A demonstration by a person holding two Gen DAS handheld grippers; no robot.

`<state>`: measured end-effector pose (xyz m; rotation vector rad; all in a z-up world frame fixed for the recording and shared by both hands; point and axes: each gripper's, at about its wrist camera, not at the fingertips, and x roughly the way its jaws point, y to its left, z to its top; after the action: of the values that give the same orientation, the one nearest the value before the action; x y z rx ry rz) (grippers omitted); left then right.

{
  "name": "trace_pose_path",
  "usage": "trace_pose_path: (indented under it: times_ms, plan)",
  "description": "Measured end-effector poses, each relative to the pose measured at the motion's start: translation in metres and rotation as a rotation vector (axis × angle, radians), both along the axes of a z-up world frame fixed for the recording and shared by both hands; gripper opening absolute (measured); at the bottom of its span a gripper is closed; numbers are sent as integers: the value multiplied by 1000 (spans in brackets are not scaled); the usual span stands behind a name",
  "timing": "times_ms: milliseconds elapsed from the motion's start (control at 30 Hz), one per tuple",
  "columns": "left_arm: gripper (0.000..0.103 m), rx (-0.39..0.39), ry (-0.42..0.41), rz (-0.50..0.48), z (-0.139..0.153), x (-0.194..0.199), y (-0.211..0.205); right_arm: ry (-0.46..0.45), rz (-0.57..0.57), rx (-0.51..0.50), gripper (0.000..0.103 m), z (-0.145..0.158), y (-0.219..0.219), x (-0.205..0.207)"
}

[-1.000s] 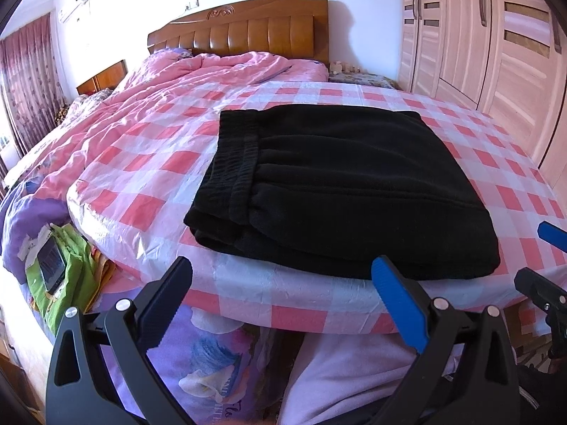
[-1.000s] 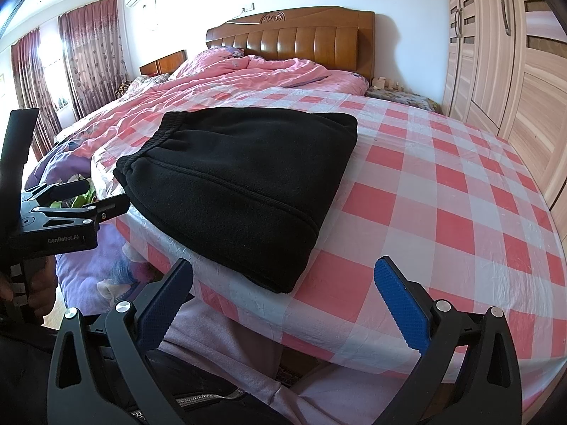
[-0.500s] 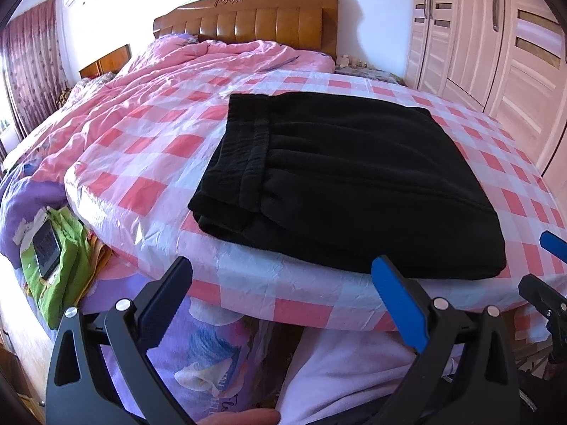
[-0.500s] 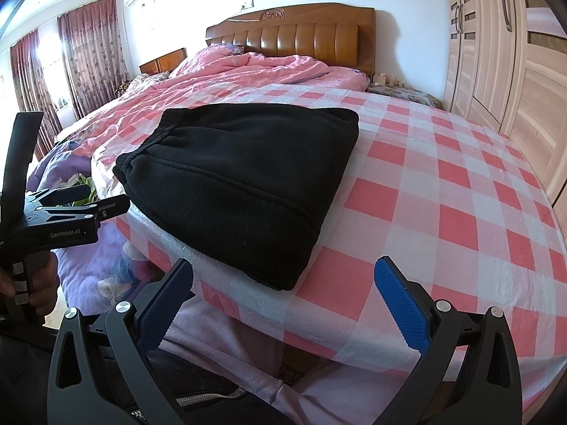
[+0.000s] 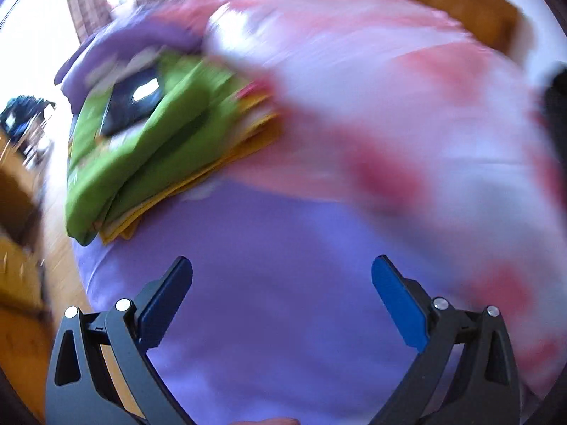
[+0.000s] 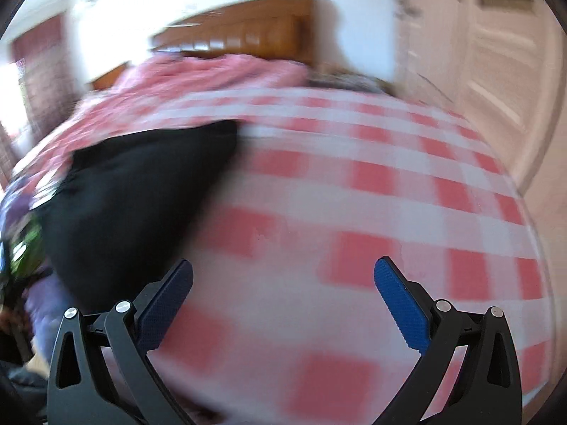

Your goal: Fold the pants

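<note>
The black pants (image 6: 141, 191) lie folded on the red-and-white checked sheet (image 6: 354, 184), at the left of the right wrist view, blurred by motion. My right gripper (image 6: 283, 276) is open and empty, above the bed edge to the right of the pants. My left gripper (image 5: 281, 272) is open and empty, over a purple cover (image 5: 269, 283) at the bed's side. In the left wrist view only a dark sliver at the far right edge (image 5: 558, 113) may be the pants; I cannot tell.
A green and yellow pile (image 5: 141, 141) with a dark flat object (image 5: 131, 102) on it lies left of the bed. A wooden headboard (image 6: 248, 32) stands at the back, a wardrobe (image 6: 496, 71) to the right. Both views are strongly blurred.
Both cameras have swung fast. The left gripper has turned left and down, away from the pants toward the green pile. The right gripper has moved closer over the sheet. Both stay open.
</note>
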<state>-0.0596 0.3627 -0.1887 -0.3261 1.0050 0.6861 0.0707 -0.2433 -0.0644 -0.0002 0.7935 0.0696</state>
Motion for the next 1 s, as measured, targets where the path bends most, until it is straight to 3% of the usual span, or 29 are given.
trace_pose_path:
  times_ms: [167,267,400,1000]
  plan:
    - [102,29,-52,37,-17,9,46,140,-206,30,99,-32,-110,56]
    - [102,-11,-98,91,-23,24,67,123,-256,65,99,-33,-142,65]
    - [102,19,-83,168,-23,33,64,128,-281,16,99,-37,-156,77]
    - [102,31,-107,165,-21,28,56,122,-249,2,99,-35,-189,98]
